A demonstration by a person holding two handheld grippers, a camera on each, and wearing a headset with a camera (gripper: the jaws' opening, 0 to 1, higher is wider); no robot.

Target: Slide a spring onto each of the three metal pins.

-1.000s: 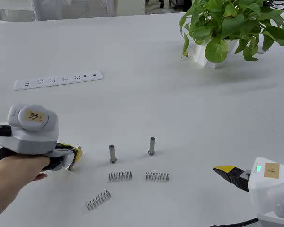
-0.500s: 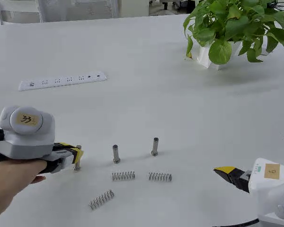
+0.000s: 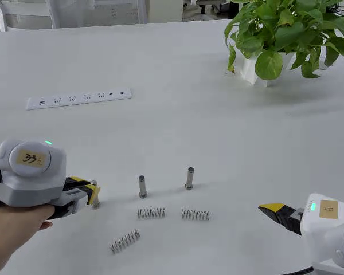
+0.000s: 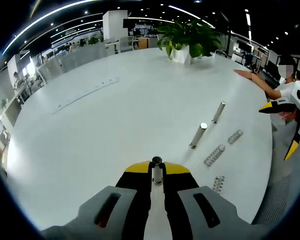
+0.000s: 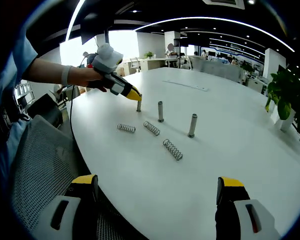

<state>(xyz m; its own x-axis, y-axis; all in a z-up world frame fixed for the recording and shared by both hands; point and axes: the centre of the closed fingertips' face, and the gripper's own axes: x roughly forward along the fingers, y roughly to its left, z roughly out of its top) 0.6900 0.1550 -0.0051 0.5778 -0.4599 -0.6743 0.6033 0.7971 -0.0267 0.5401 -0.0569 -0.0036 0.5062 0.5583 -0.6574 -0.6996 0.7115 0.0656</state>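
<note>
Zero of three springs fitted; every pin is bare and all the work is left.
The middle pin (image 3: 142, 187) stands upright on the table (image 3: 218, 126), the right pin (image 3: 190, 178) near it. The left pin (image 4: 156, 173), on its other side, is pinched in the narrow left tongs (image 3: 90, 193). In front of the middle pin lie the middle spring (image 3: 151, 213), right spring (image 3: 195, 215) and left spring (image 3: 124, 241), loose. The right tongs (image 5: 157, 182) gape wide, empty, well apart.

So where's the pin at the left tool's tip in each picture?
Head view: lower left, the pin at the left tool.
Left gripper view: bottom centre, pin between the jaws.
Right gripper view: upper left of centre, pin at that tool's tip.
Shared landmark: the potted plant.
</note>
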